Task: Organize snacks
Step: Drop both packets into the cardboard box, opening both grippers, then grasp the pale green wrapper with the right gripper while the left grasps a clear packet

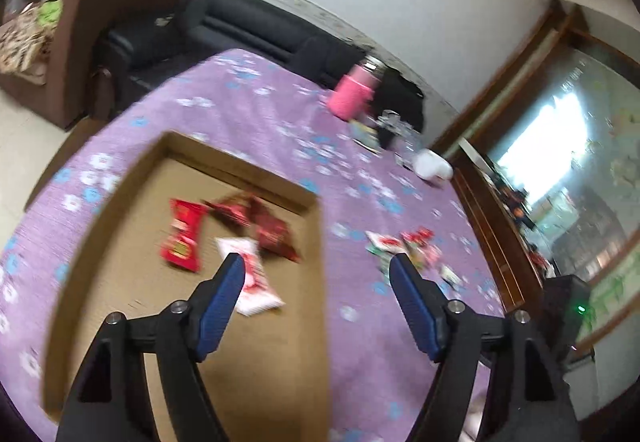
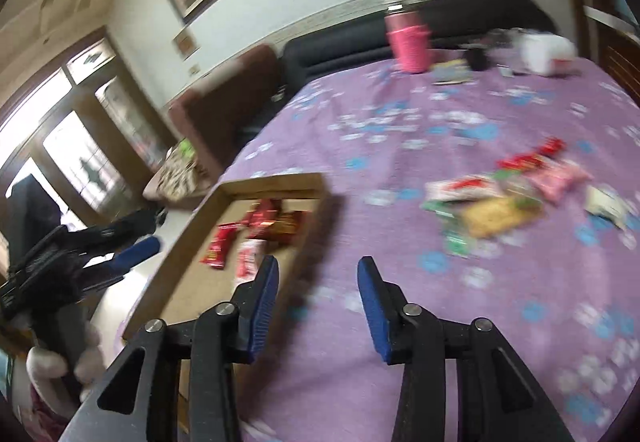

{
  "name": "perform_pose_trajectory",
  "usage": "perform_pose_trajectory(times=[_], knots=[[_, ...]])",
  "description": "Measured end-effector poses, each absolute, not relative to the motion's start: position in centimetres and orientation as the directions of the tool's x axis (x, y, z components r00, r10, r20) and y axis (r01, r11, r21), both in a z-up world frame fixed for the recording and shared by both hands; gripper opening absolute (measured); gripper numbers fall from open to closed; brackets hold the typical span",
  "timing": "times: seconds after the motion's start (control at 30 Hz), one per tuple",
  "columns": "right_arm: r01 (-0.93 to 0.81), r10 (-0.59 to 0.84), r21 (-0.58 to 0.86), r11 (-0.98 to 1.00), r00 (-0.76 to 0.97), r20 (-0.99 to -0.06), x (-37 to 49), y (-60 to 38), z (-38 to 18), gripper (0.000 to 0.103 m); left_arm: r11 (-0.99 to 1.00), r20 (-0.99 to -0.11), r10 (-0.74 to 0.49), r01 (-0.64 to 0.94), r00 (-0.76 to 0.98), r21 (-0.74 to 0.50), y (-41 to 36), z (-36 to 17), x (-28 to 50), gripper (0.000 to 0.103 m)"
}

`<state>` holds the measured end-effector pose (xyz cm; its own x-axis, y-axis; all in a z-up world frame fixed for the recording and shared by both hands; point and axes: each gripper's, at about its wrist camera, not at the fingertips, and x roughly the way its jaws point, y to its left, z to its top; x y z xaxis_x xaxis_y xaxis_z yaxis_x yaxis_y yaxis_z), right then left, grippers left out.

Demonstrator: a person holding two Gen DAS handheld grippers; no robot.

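Both tools hang over the purple flowered tablecloth [image 1: 248, 102] with their blue pads apart and nothing between them. The left gripper [image 1: 316, 266] stands well spread above the shallow cardboard box [image 1: 316, 242], its left finger over a white-and-red packet [image 1: 256, 282] that lies on the box floor just below and ahead of the tip; a bright red packet [image 1: 182, 238] lies a little to the left of that, and darker red ones [image 1: 264, 226] just beyond. The right gripper [image 2: 318, 270] is parted less widely, straddling the box's near right wall, with bare cloth under its right finger. The loose pile of snacks [image 2: 500, 198] still to be sorted sits on the cloth ahead and off to the right of the right tool, well apart from its tips; from the left tool it shows just past the right fingertip. A pink flask [image 2: 408, 42] and a white container [image 2: 548, 50] stand far ahead at the table's back edge. The risks I would watch: both views are smeared, so the hands look to be moving quickly, and a fast reach into that overlapping heap could pinch two wrappers at once or scatter the small ones toward the table edge. The slick packets may also slip from a shallow grip. The right tool sits close to the box wall, so a careless swing could shove the light box along the cloth.
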<state>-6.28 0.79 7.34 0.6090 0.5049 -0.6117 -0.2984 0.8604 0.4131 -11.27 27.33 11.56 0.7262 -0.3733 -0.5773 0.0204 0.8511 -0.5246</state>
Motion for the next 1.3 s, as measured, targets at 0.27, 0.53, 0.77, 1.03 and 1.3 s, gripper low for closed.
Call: perform_pose_trajectory(times=[0.27,0.53,0.77,1.03,1.3], knots=[[-0.147,0.405,0.430,0.891,0.685,-0.606,-8.2,-10.4,7.0,0.050,0.867,-0.613,-0.434,0.122,0.660,-0.483,18.4,11.3,-12.5,0.074],[0.048,0.275,0.448,0.893,0.729,-0.626,-3.4,-21.1,6.5,0.053,0.865,-0.673,-0.452,0.106,0.586,-0.490,13.8,8.1,-12.4,0.074],[0.084,0.315,0.498,0.863,0.680,-0.662,3.1,-23.2,4.1,0.053,0.901,-0.704,-0.425,0.187,0.569,-0.393,10.6,7.5,-11.6,0.074],[-0.032,0.408,0.473,0.880,0.561,-0.721,8.6,-21.1,1.3,0.054,0.899,-0.720,-0.439,0.260,0.538,-0.353,8.7,7.1,-9.9,0.074],[-0.099,0.223,0.204,0.974,0.582,-0.782,6.6,-17.4,0.9,0.025,0.878,-0.788,-0.396,0.445,0.471,-0.175,2.8,6.9,-4.5,0.064]])
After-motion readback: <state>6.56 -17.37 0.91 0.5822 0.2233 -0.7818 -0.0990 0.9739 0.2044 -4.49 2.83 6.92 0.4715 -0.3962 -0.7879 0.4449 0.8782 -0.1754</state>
